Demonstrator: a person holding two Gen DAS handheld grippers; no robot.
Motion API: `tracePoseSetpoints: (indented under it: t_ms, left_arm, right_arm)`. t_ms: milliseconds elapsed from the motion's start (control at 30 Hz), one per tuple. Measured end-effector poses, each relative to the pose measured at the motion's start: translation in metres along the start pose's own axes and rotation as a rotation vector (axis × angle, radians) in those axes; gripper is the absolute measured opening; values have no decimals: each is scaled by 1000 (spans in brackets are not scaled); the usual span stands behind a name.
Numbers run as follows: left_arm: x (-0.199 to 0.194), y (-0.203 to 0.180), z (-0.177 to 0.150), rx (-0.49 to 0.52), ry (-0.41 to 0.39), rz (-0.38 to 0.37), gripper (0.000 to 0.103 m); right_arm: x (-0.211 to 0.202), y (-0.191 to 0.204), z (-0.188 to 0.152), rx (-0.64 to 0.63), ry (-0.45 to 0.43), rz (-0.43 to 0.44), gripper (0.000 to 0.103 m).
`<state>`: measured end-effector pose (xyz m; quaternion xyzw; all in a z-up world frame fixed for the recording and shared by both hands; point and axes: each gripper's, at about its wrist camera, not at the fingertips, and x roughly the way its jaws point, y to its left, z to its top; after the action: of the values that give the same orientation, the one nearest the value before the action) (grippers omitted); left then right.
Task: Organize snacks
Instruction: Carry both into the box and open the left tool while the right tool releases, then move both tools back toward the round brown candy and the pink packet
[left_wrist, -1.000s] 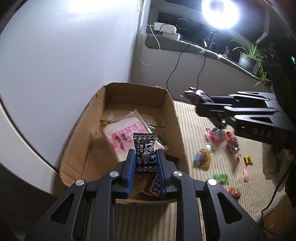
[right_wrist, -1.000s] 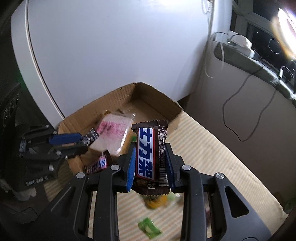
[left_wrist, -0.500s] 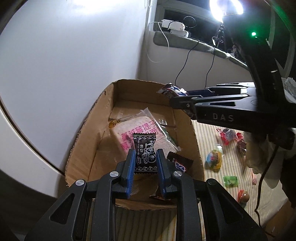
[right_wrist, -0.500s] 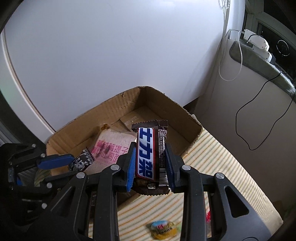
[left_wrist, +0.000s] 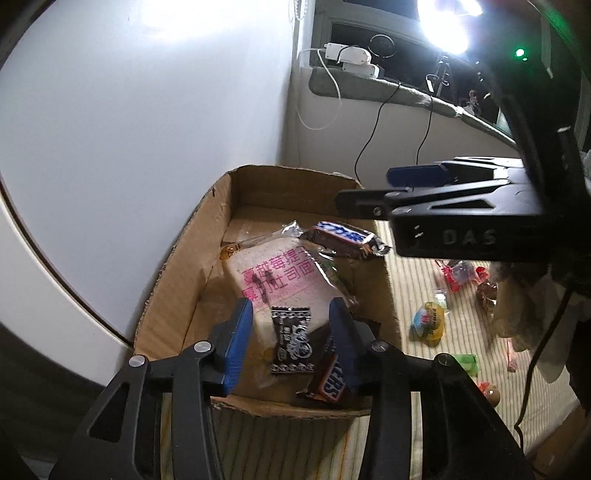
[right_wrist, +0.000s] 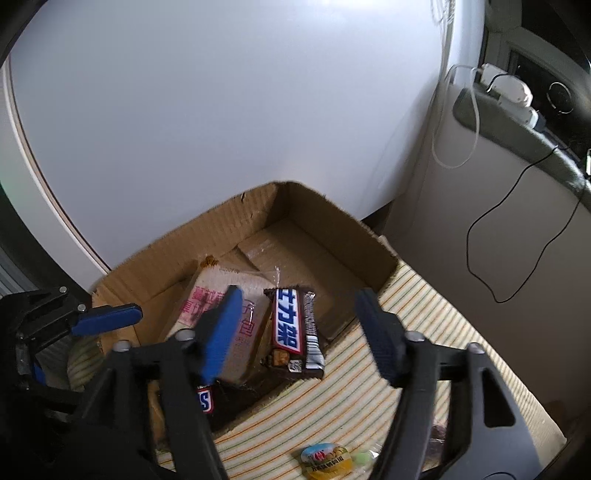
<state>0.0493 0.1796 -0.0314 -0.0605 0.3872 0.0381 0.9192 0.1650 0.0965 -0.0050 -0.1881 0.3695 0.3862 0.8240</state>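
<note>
Cardboard box (left_wrist: 173, 280): sitting at the far left corner of the striped mat (left_wrist: 424, 295), against the white wall; its long axis is running away from both my claws.
Left claw (left_wrist: 291, 343): hanging over the near end of the box with its jaws just having been opening; the black packet (left_wrist: 291, 341) is lying between the pads but neither pad is touching it, so I am reading it as released.
Black packet: resting on the bread bag (left_wrist: 280, 280) near the box's near wall, long axis pointing away from me, with a Snickers (left_wrist: 330, 380) just beside it on the right.
Right claw (right_wrist: 299, 332): spread wide, jaws just having been opening, nothing pinched; it is reaching in over the box's right wall.
Bar (right_wrist: 293, 332): free of the right claw and lying inside the box by the right wall, leaning on the bread bag, long axis running from me toward the far wall.
Loose snacks: the jelly cup (left_wrist: 428, 323) and several small candies (left_wrist: 460, 273) are lying on the mat to the right of the box, well apart from it.
Deciding relation: those leftovers are lying right of the box, on my right claw's side, so I am judging the right hand nearer; the left would have to cross the box wall.
Hand pose: both claws are pointing steeply down and forward; in the left view the right claw is crossing level over the right wall, from right to left.
Next call: I am expecting to swing the right claw back over the wall toward the jelly cup, jaws already wide enough.
</note>
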Motion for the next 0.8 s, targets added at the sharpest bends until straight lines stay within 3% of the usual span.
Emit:
tracePoseSetpoints:
  t_ms: [233, 300, 367, 667, 800]
  left_arm:
    - [-18, -25, -6, 33, -32, -31, 42]
    - [-22, -36, -9, 48, -36, -47, 42]
    - [-24, -48, -15, 59, -31, -76, 42]
    - [-16, -103, -50, 106, 49, -183, 42]
    - [-10, -131, -67, 138, 85, -214, 51]
  right_arm:
    - [-38, -14, -18, 23, -29, -35, 73]
    - [-52, -22, -31, 34, -34, -53, 84]
    - [-65, -30, -44, 51, -45, -67, 87]
    - [-109, -75, -129, 115, 16, -134, 87]
    - [-120, -89, -167, 141, 50, -156, 87]
